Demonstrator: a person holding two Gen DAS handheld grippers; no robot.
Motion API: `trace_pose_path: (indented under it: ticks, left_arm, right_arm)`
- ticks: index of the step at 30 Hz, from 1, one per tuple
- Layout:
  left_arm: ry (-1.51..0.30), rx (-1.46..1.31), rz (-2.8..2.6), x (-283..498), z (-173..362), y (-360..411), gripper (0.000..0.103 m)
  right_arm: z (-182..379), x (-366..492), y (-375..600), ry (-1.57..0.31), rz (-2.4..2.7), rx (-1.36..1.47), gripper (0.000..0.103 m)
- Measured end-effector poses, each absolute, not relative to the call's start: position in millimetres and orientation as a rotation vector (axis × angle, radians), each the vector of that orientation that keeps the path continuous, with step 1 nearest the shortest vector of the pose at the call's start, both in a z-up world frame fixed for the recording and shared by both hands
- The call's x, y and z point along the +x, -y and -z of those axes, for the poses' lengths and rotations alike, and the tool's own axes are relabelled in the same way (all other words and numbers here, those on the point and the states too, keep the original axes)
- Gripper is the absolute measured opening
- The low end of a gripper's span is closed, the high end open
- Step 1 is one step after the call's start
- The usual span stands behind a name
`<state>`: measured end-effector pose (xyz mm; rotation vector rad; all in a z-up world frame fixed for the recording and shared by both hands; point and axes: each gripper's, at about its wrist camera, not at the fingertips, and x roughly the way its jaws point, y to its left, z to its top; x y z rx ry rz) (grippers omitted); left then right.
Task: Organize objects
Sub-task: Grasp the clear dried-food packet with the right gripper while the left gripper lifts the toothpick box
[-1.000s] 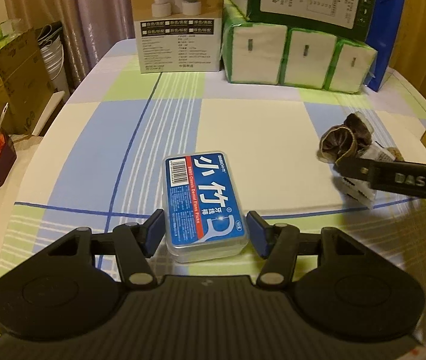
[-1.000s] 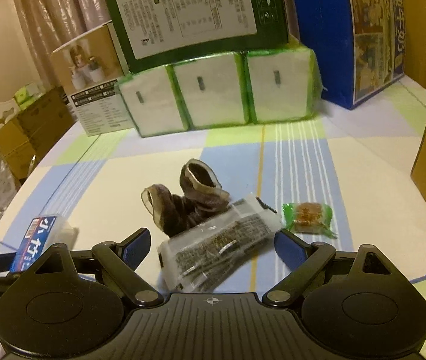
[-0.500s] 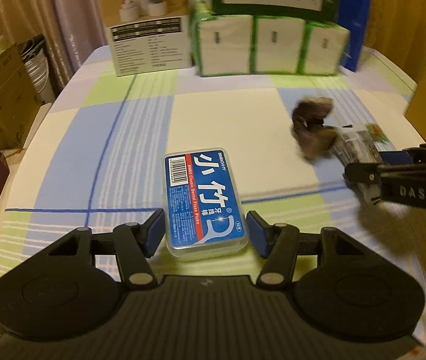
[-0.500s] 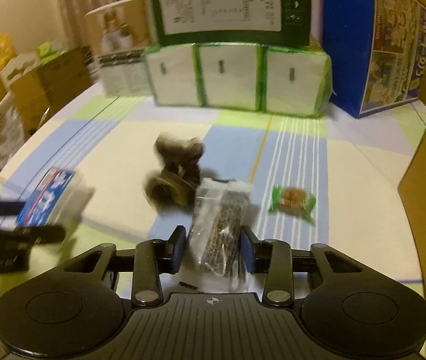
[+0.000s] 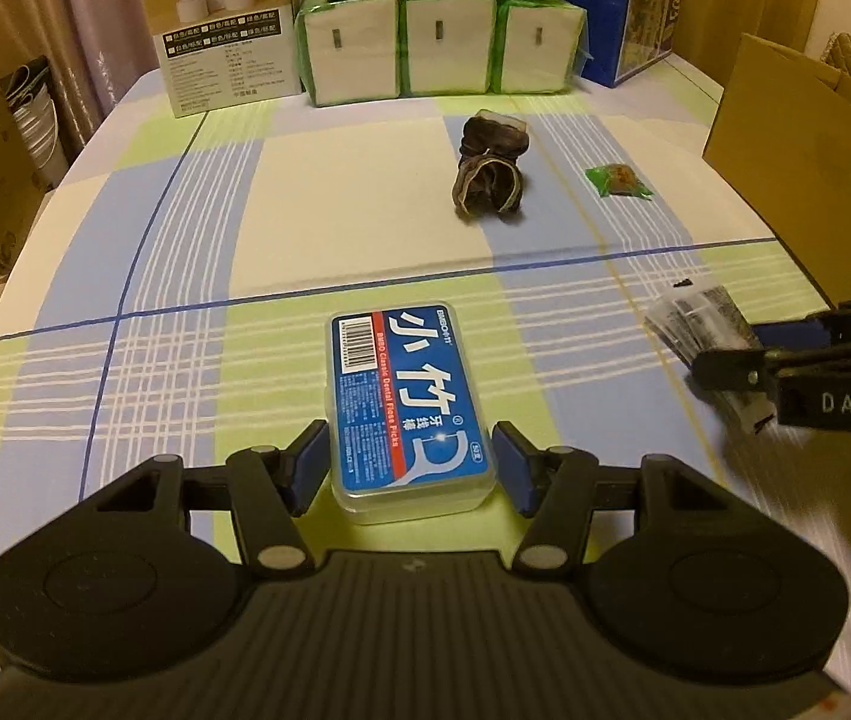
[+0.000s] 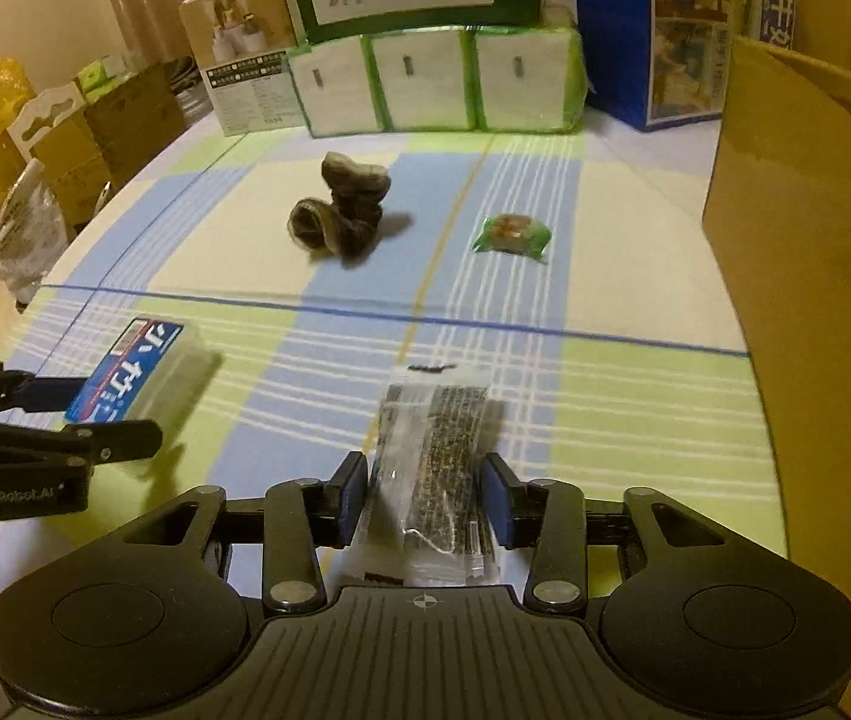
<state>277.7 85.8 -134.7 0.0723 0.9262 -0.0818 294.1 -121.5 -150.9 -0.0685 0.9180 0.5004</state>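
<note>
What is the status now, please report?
Left gripper shut on floss pick box. Right gripper shut on clear packet. Socks and green snack on tablecloth, nothing blocking.

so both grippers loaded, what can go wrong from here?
1. The right gripper pinches only the near end of the limp clear packet; it may sag or slip.
2. The left gripper grips only the near end of the floss pick box, which could pivot out.
3. The cardboard box stands close on the right and could be clipped.
</note>
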Motion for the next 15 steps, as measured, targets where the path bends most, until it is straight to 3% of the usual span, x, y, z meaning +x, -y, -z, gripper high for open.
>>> trace_pose_path:
  ticks: [3,15]
  left_arm:
    - [-0.917,0.083,0.071,280,135,-86,0.054]
    - [-0.914,0.066,0.063,297,133,-90,0.055]
  right_arm:
    - [153,297,121,-0.898,-0.484,-0.090,0.052]
    - [158,291,107,-0.896,-0.501,-0.226,0.052]
